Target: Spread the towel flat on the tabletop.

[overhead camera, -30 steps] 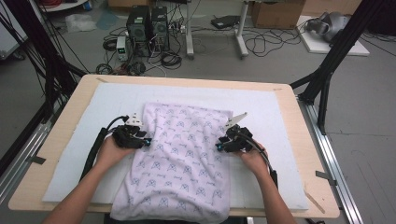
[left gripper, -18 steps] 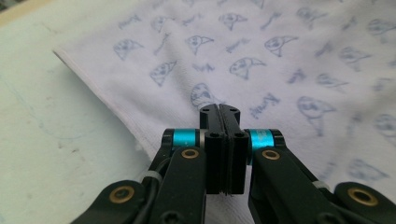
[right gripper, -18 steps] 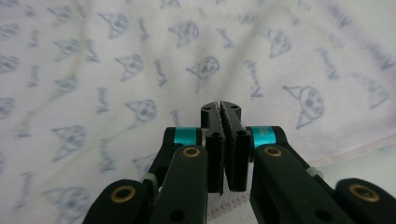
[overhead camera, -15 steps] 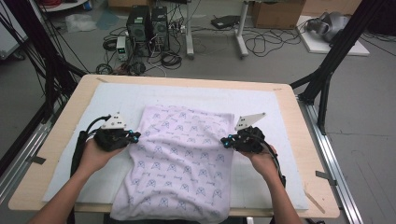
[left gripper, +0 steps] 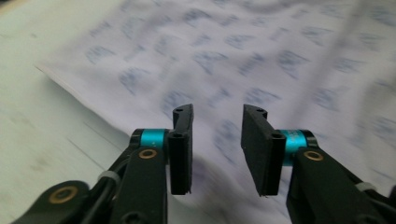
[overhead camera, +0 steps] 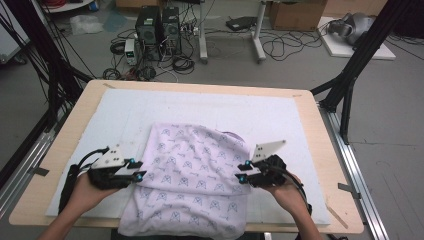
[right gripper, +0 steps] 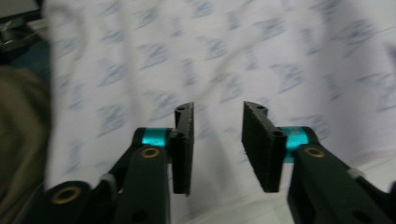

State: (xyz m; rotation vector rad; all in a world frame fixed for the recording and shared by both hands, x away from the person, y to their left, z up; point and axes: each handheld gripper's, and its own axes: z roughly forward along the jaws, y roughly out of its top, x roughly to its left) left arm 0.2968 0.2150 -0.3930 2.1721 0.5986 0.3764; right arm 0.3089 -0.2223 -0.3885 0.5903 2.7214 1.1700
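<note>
Left gripper (overhead camera: 136, 170): jaws apart, empty, at the left edge of the white blue-printed cloth (overhead camera: 192, 180) | right gripper (overhead camera: 243, 172): likewise parted at its right edge | cloth: near-centre on the white mat (overhead camera: 210, 107), near end draping off the table — both look poised to pinch the sides for a fold.

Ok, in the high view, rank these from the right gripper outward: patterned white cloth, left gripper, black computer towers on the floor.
1. Patterned white cloth, right beside the right gripper.
2. Left gripper, across the cloth, at its left edge.
3. Black computer towers, on the floor beyond the table.
</note>
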